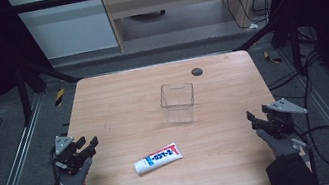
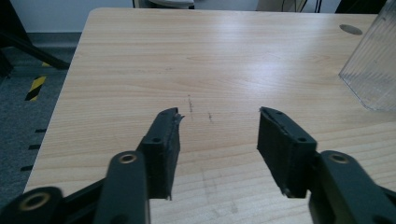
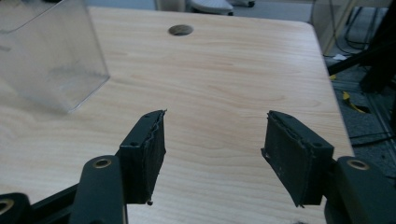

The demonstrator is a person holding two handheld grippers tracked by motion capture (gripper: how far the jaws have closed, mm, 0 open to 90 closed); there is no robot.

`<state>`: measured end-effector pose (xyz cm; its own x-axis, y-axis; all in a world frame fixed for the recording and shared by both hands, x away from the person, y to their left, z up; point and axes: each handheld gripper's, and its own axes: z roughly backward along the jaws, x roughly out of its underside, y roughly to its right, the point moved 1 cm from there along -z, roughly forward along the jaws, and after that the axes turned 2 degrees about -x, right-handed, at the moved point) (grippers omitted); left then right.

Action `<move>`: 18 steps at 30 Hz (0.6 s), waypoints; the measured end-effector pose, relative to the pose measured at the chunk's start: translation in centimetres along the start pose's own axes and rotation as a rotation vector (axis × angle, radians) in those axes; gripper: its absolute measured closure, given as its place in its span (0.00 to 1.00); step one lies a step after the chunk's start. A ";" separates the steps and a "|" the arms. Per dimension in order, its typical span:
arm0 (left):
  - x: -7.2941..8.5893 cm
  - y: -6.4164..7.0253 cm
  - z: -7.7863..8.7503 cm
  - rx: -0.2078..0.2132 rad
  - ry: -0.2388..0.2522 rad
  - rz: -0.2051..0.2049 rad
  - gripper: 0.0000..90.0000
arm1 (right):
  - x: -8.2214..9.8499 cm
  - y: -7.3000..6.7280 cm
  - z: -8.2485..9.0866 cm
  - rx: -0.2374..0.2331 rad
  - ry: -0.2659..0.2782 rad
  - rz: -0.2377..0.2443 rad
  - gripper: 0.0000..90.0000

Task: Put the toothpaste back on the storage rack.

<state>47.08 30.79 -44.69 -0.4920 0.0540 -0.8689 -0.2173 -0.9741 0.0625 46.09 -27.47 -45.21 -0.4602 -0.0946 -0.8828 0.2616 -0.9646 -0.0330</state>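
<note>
Two grippers sit at opposite table [image 1: 120, 110] edges. I see the left gripper [image 1: 86, 147] over the left edge, held by a gloved hand [image 1: 73, 181], jaws spread wide with nothing between them. The right gripper [image 1: 254, 120] mirrors it at the right edge, jaws equally wide and empty. A white tube [image 1: 158, 158] lies near the front centre; its blue-and-red lettering is too small to read. The clear plastic container [image 1: 177, 102] stands upright mid-table, apparently empty.

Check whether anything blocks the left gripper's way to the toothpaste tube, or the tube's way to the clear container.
Nothing visible does. Bare table lies between the open left gripper and the toothpaste tube, and between the tube and the clear container beyond it.
</note>
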 end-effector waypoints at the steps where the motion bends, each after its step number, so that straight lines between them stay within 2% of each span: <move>1: 0.0 0.1 0.0 0.007 -0.001 -0.001 0.59 | 0.1 -0.3 -0.1 -0.004 -0.009 0.019 0.43; 4: 0.0 0.7 0.3 0.024 -0.005 -0.009 0.63 | 0.2 -1.2 -0.3 -0.009 -0.035 0.066 0.45; 7: 0.0 1.0 0.4 0.045 -0.007 -0.015 0.69 | 0.2 -1.6 -0.3 -0.017 -0.044 0.075 0.45; 8: -0.1 1.4 0.5 0.057 -0.013 -0.030 0.72 | 0.2 -1.9 -0.4 -0.020 -0.049 0.084 0.45; 10: -0.2 1.9 0.5 0.066 -0.023 -0.049 0.75 | 0.2 -2.1 -0.4 -0.017 -0.050 0.088 0.45; 13: -0.2 2.3 0.5 0.081 -0.035 -0.055 0.82 | 0.2 -2.1 -0.4 -0.018 -0.048 0.082 0.45; 14: -0.1 2.8 0.4 0.096 -0.054 -0.067 0.85 | 0.3 -2.2 -0.4 -0.021 -0.053 0.077 0.45; 18: -0.1 3.6 0.2 0.116 -0.070 -0.090 0.90 | 0.3 -2.2 -0.5 -0.022 -0.058 0.072 0.45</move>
<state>46.15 27.31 -44.32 -0.5227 0.1593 -0.8375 -0.3573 -0.9329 0.0455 45.80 -25.29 -45.66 -0.4876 -0.1778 -0.8547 0.3137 -0.9493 0.0185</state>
